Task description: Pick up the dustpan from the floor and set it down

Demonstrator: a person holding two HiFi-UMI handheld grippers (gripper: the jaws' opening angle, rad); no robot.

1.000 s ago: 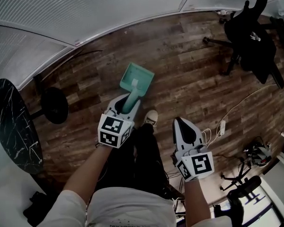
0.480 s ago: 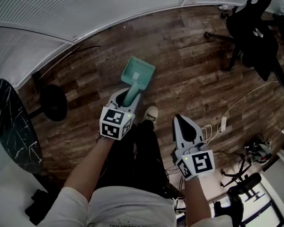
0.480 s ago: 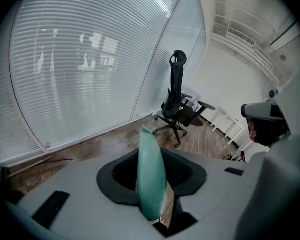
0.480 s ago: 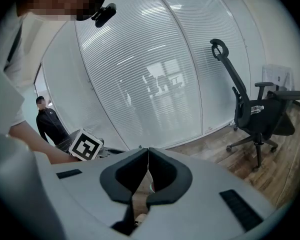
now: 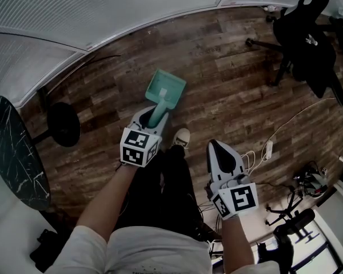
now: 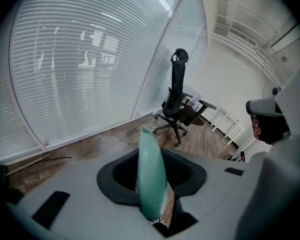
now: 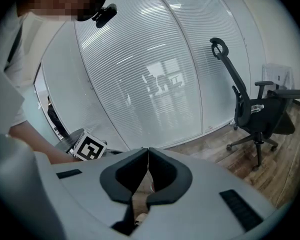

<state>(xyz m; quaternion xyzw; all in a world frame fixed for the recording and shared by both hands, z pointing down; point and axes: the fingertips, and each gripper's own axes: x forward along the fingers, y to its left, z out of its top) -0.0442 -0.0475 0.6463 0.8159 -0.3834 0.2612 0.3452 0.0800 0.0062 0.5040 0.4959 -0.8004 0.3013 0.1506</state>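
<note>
A teal dustpan [image 5: 165,89] hangs over the wooden floor ahead of my feet, its tray tilted away from me. My left gripper [image 5: 152,117] is shut on its handle. In the left gripper view the teal handle [image 6: 150,176] stands upright between the dark pads and fills the gap. My right gripper [image 5: 218,151] is at the right beside my leg, shut with nothing in it. Its pads [image 7: 148,170] meet tip to tip in the right gripper view.
A black office chair [image 5: 308,44] stands at the far right. A dark marble round table [image 5: 14,153] and a black round base [image 5: 63,124] are at the left. Cables and a power strip [image 5: 268,151] lie right of my feet. A blinds-covered glass wall [image 5: 103,10] runs along the back.
The left gripper with the dustpan has sunk a little toward the floor. The right gripper has stayed where it was.
</note>
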